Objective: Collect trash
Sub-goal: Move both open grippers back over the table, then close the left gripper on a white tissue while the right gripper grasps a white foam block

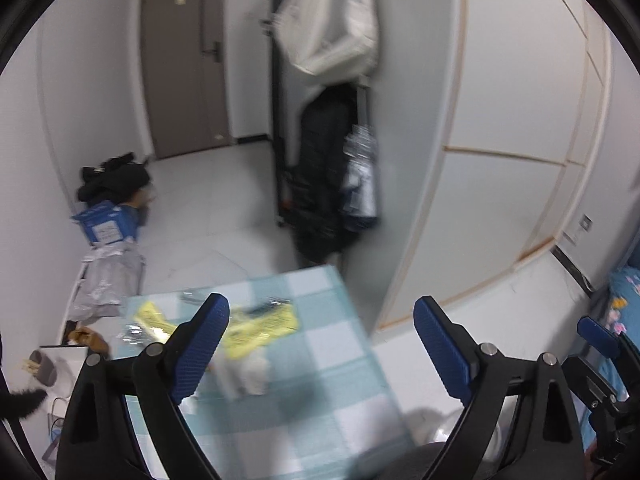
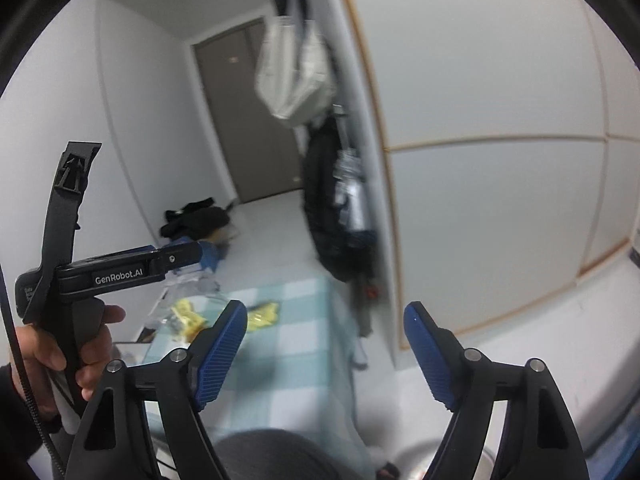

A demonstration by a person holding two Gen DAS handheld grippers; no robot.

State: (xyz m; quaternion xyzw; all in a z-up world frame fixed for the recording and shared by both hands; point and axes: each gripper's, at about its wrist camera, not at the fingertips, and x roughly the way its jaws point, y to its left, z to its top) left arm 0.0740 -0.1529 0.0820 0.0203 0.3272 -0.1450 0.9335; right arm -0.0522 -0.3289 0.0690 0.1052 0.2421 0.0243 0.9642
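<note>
Two yellow wrappers (image 1: 256, 326) (blurred), one door (image 1: 184, 60).

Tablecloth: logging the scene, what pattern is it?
The tablecloth is light blue and white check, clearest in the left wrist view.

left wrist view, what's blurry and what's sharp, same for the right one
Left wrist view: the left claw is sharp; the checked tablecloth, yellow wrappers and hanging bags are smeared by motion. Right wrist view: the right claw and the hand are crisp, the room behind is smeared. Both show fisheye bending and dark corners.
</note>
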